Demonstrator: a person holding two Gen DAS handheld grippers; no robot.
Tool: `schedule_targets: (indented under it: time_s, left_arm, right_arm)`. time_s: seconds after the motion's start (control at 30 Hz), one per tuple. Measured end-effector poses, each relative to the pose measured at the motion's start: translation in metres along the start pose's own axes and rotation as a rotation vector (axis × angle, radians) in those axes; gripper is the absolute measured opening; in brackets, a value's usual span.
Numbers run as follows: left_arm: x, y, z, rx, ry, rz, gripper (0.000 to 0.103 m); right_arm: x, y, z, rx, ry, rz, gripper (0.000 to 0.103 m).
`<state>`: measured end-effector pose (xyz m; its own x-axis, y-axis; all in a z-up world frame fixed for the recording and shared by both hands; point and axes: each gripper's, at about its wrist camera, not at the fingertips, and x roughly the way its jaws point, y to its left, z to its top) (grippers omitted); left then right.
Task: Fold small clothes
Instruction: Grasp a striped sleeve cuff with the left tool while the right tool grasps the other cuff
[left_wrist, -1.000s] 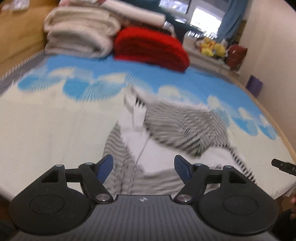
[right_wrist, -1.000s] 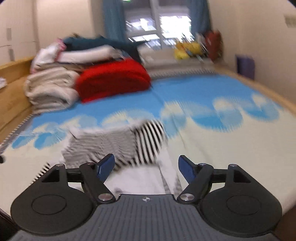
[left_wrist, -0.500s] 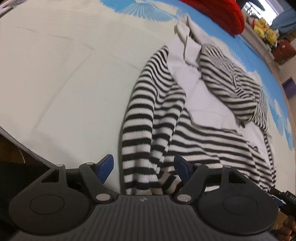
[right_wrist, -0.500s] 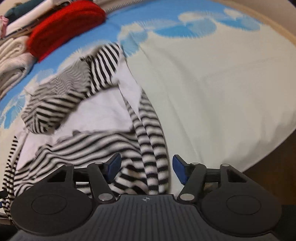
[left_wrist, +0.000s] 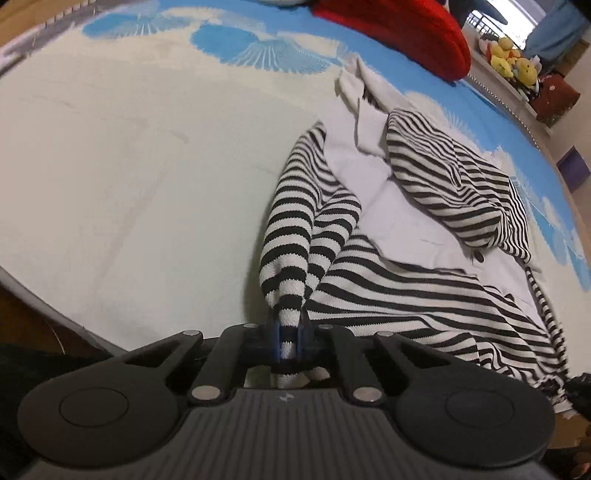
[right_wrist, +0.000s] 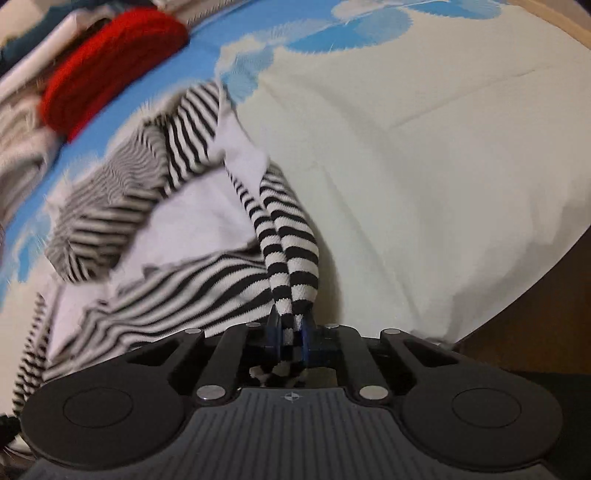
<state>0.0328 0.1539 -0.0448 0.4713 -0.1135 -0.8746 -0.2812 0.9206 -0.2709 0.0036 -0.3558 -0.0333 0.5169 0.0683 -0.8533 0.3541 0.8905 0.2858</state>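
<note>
A black-and-white striped knit garment with a plain white lining (left_wrist: 373, 236) lies spread on a bed covered by a cream bedspread with a blue fan-and-cloud pattern (left_wrist: 122, 155), close to the bed's near edge. The garment is rumpled: 1 striped part is bunched in a mound (left_wrist: 454, 184) over the white inner fabric toward the far side, and striped fabric runs across the near side.

The left hand-held gripper (left_wrist: 288, 343) has just been closing and now pinches a striped corner of the garment at its left near edge; the blue pads (left_wrist: 274, 338) press on a narrow twist of knit, which rises from the jaws in 2 gathered folds. The right hand-held gripper (right_wrist: 288, 343) has likewise just been closing and clamps the striped fabric at the garment's right near edge (right_wrist: 291, 254), where 2 rolled folds of stripes lead up from the jaws toward the white lining. Both grippers point steeply down at the bed.

In the left wrist view, a thick folded red knitted blanket (left_wrist: 399, 33) sits at the far end of the bed, well apart from the garment, and yellow plush toys (left_wrist: 513, 62) rest on a ledge beyond it. The right wrist view, partly blurred, shows the same red blanket (right_wrist: 110, 66) with pale folded bedding beside it (right_wrist: 18, 140). A strip of brown wood (right_wrist: 535, 332) shows below the bed's edge at the right.
</note>
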Motion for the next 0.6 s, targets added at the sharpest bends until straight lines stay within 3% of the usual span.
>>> schedule_targets:
  time_s: [0.07, 0.2, 0.4, 0.6]
  left_arm:
    - [0.012, 0.003, -0.001, -0.018, 0.066, -0.016, 0.016]
    - [0.014, 0.005, -0.001, -0.053, 0.076, -0.018, 0.033]
    - [0.021, 0.002, -0.005, -0.028, 0.115, -0.01, 0.036]
    - [0.023, 0.0, -0.006, -0.01, 0.111, 0.001, 0.036]
  right_arm:
    - [0.005, -0.001, -0.002, -0.006, 0.03, -0.014, 0.01]
    - [0.014, 0.0, -0.005, -0.016, 0.068, -0.042, 0.017]
    - [0.021, 0.002, -0.008, -0.024, 0.11, -0.045, 0.026]
    - [0.022, 0.009, -0.013, -0.077, 0.123, -0.054, 0.027]
